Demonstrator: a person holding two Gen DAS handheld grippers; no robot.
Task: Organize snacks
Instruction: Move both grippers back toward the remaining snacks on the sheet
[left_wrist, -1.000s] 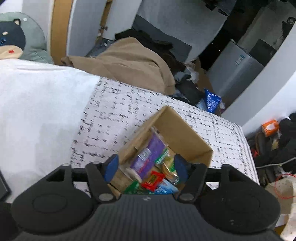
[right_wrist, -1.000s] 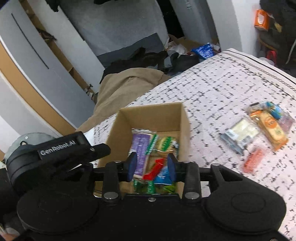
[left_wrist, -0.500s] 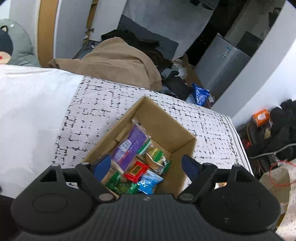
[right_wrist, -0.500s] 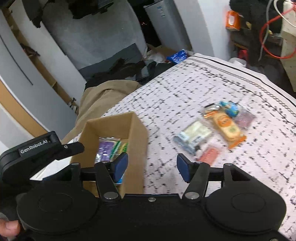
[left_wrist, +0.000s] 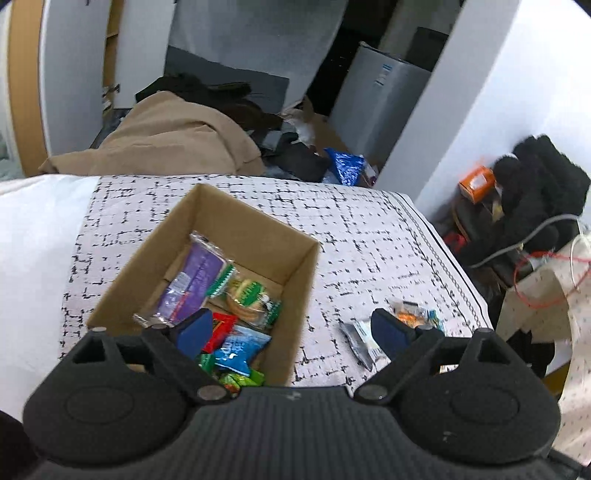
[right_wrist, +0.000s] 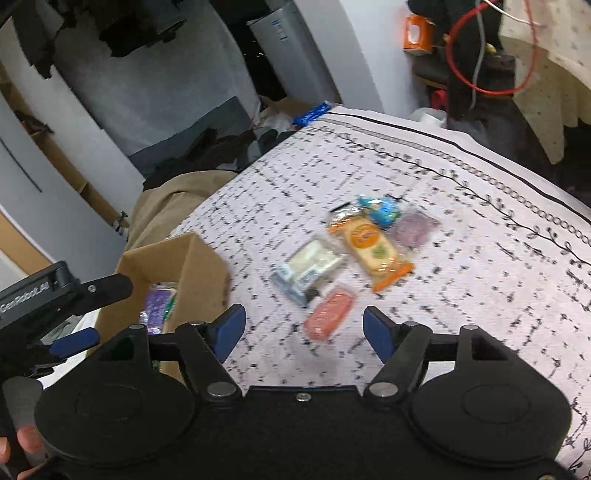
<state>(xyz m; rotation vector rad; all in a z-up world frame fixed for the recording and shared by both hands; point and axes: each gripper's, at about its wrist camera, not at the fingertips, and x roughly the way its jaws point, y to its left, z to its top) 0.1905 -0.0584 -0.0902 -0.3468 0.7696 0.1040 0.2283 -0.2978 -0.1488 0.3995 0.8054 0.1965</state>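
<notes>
An open cardboard box (left_wrist: 291, 280) (right_wrist: 199, 266) sits on the patterned bedspread and holds several snack packets, among them a purple one (left_wrist: 192, 284) and a blue one (left_wrist: 236, 347). My left gripper (left_wrist: 291, 332) hangs over the box's right wall, its jaws opening, nothing between them. To the right of the box lie loose snacks: a clear-wrapped white pack (right_wrist: 306, 269), an orange cracker pack (right_wrist: 373, 251), a pink bar (right_wrist: 328, 314), a blue candy (right_wrist: 380, 208) and a purple pack (right_wrist: 413, 229). My right gripper (right_wrist: 303, 328) hovers just short of the pink bar, jaws opening and empty.
A tan blanket (left_wrist: 177, 140) and dark clothes lie past the bed's far edge. A small grey fridge (left_wrist: 376, 92) stands behind. Black bags, an orange box (left_wrist: 476, 182) and red cable (right_wrist: 480, 48) crowd the floor at the right. A hand (right_wrist: 18, 443) holds the left gripper.
Both grippers have swung right, away from above the box toward the loose snacks, and both have opened wider. The snack pile now lies straight ahead of the right gripper.
</notes>
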